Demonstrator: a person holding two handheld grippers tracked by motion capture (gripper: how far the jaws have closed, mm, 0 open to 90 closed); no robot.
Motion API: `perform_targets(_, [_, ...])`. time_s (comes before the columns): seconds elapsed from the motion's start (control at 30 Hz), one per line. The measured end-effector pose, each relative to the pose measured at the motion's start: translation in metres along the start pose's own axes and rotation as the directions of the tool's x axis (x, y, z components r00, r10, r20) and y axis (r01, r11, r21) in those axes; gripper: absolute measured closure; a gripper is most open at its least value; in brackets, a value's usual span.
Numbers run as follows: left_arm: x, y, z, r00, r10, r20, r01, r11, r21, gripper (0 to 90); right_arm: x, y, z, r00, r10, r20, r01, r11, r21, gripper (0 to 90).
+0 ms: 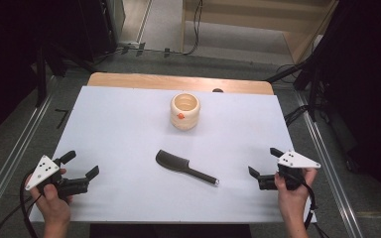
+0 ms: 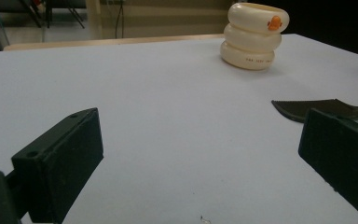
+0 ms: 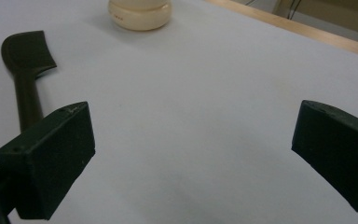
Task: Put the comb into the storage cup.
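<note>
Black comb (image 1: 185,167) at table centre, cream ringed cup (image 1: 184,111) at its 12 o'clock, left gripper (image 1: 82,165) at 9 and right gripper (image 1: 263,164) at 3 — both with jaws wide apart, empty.

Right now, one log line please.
left claw: open, empty | right claw: open, empty | comb: flat, untouched | cup: upright behind comb
</note>
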State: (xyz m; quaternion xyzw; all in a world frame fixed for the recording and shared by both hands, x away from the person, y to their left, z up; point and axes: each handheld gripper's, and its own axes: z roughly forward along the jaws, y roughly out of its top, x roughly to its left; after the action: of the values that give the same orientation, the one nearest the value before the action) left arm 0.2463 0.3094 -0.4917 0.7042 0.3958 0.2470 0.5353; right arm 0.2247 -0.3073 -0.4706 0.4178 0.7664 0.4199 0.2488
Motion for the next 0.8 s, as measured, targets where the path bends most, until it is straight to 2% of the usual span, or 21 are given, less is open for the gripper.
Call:
perform_targets(0.13, [-0.001,0.000,0.001,1.0000,0.006,-0.004,-0.006,1.0000,0.007,0.0,0.004,0.008,0.004,0.9996,-0.023,-0.016,0.023,0.999,0.023,0.0])
perform_targets(0.27, [-0.001,0.000,0.001,1.0000,0.005,-0.003,-0.005,1.0000,0.006,0.0,0.009,0.022,0.010,0.9970,-0.069,-0.036,0.071,0.996,0.058,0.0])
perform_targets(0.37, [-0.001,0.000,0.001,1.0000,0.005,-0.004,-0.005,1.0000,0.007,0.0,0.011,0.028,0.011,0.9960,-0.079,-0.041,0.082,0.994,0.071,0.0])
perform_targets(0.63, [-0.001,0.000,0.001,1.0000,0.004,0.000,-0.004,1.0000,0.006,0.0,0.022,0.047,0.021,0.9866,-0.133,-0.095,0.144,0.982,0.124,0.0])
perform_targets(0.67, [-0.001,0.000,0.001,1.0000,0.004,0.001,-0.004,1.0000,0.004,0.0,0.025,0.051,0.024,0.9834,-0.149,-0.103,0.162,0.978,0.134,0.0])
perform_targets(0.8, [-0.001,0.000,0.001,1.0000,0.003,0.003,-0.003,1.0000,0.003,0.0,0.031,0.056,0.028,0.9809,-0.157,-0.115,0.173,0.974,0.149,0.0])
